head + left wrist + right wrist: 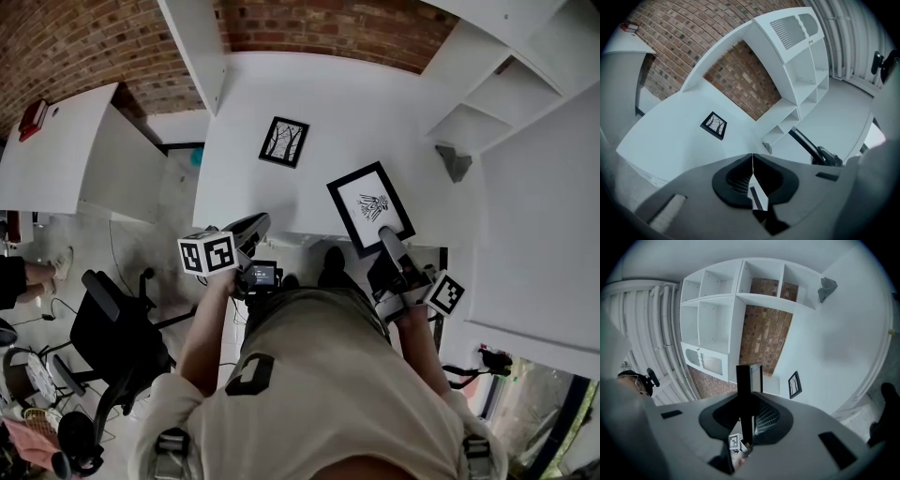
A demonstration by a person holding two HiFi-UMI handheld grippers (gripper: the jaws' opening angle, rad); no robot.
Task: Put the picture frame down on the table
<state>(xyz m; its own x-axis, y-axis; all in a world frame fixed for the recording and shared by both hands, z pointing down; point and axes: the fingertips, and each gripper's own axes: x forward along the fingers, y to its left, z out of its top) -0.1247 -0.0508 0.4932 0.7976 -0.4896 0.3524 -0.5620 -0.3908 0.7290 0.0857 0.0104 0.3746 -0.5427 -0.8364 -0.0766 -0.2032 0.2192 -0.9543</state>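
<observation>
Right gripper (pixel 391 242) clamps picture frame (pixel 370 206) near second frame (pixel 284 142); left gripper (pixel 248 228) closed, empty.

We count two picture frames (small frame (pixel 284 142), large frame (pixel 370 208)), two grippers (left gripper (pixel 259 223), right gripper (pixel 387 236)), one table (pixel 356 103), one office chair (pixel 108 328).

Colour rundown: the table (pixel 309 103) is plain white, same as the shelf unit (pixel 497 94) along its right edge. The wall (pixel 319 23) past the far edge is red-brown brick. The picture frame (pixel 370 207) is black, white inside, with a black scribbly drawing. The smaller frame (pixel 284 142) mid-table is black, with dark branches on white. The left gripper (pixel 255 225) and right gripper (pixel 386 236) are dark grey, with black-on-white marker cubes
</observation>
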